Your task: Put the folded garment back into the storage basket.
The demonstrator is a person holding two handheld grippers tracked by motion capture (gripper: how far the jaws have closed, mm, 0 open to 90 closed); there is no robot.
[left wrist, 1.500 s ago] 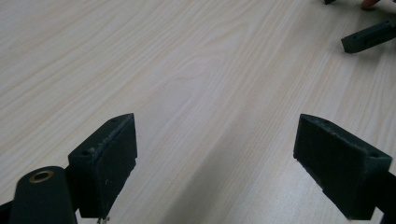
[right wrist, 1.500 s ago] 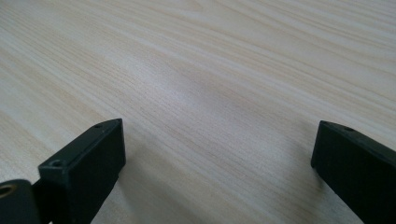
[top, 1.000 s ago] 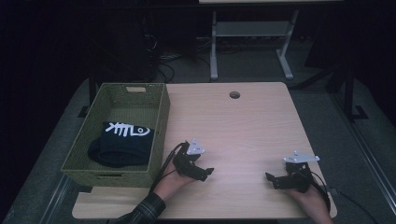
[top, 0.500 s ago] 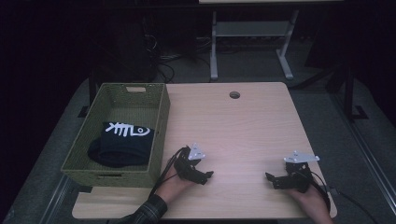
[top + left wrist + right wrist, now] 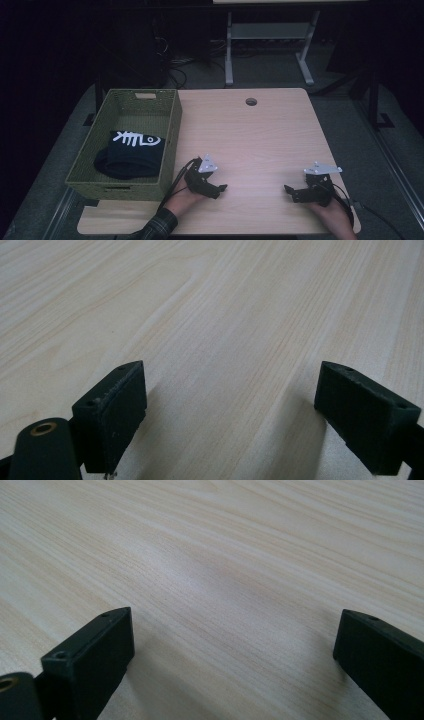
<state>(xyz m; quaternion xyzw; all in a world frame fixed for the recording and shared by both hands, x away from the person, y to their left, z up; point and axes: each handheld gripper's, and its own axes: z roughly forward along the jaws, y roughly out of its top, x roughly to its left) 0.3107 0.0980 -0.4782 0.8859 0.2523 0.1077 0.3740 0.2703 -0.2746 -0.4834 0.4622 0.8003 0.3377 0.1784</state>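
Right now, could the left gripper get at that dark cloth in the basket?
Probably yes: the left gripper is open beside the basket, whose top is open. The near wall stands between, so it must lift over to reach the cloth.

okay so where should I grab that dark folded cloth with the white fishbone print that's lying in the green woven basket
Probably from straight above: the green woven basket's walls block any sideways approach. Pinch the rounded folded edge of the dark folded cloth with the white fishbone print nearest the person, where its layers bunch thick. The left gripper, jaws open, is nearer.

I can read no words or numbers; a white fish-skeleton sign marks the folded black cloth (image 5: pixel 131 152) at ten o'clock.
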